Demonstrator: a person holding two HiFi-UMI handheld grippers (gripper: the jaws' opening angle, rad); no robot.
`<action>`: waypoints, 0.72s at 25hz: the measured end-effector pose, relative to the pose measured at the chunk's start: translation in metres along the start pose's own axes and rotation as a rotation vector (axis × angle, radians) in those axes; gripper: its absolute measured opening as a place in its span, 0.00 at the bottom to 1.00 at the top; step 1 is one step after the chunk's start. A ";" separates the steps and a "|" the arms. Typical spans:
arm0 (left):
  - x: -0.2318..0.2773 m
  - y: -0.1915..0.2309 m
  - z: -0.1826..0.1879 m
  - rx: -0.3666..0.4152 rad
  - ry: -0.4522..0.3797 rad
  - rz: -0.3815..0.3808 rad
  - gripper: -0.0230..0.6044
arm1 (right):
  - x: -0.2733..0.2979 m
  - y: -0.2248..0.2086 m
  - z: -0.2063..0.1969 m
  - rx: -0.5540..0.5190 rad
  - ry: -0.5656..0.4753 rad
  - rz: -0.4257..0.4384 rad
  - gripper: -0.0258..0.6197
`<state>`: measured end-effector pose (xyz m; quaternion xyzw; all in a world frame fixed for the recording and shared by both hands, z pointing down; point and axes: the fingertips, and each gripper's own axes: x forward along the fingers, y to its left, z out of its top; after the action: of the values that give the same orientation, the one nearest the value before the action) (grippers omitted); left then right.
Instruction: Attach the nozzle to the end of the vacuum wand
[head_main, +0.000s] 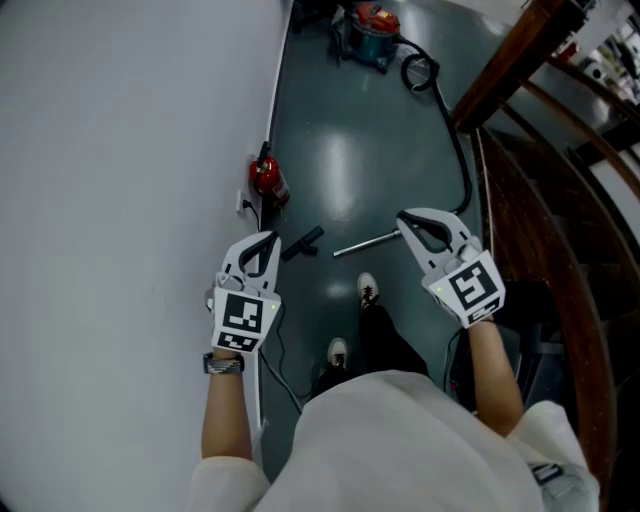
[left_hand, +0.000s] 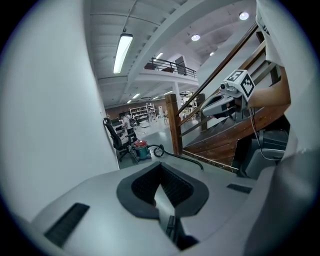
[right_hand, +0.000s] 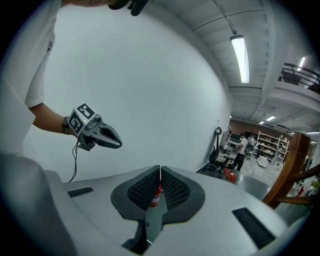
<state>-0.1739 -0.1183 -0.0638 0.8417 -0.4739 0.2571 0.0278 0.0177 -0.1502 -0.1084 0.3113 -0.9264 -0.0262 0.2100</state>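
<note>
A short black nozzle lies on the dark floor, just right of my left gripper. A thin metal wand lies beside it, and its far end reaches towards my right gripper. Both grippers hang above the floor, shut and holding nothing. In the left gripper view the jaws meet with nothing between them, and the right gripper shows in front of the stairs. In the right gripper view the jaws are likewise together, with the left gripper in front of the white wall.
A red fire extinguisher stands by the white wall on the left. A vacuum cleaner sits at the far end, and its black hose runs along a wooden staircase on the right. My feet are just behind the wand.
</note>
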 end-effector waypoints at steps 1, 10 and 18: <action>0.002 0.000 -0.003 -0.004 0.002 -0.003 0.03 | 0.002 -0.001 -0.001 -0.005 0.004 0.000 0.08; 0.023 -0.007 -0.016 -0.024 0.022 -0.016 0.03 | 0.008 -0.009 -0.020 -0.016 0.038 0.017 0.08; 0.029 -0.015 -0.030 -0.041 0.055 -0.010 0.03 | 0.015 -0.010 -0.039 -0.003 0.052 0.042 0.08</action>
<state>-0.1616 -0.1242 -0.0213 0.8359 -0.4741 0.2702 0.0592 0.0285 -0.1642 -0.0693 0.2920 -0.9270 -0.0149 0.2351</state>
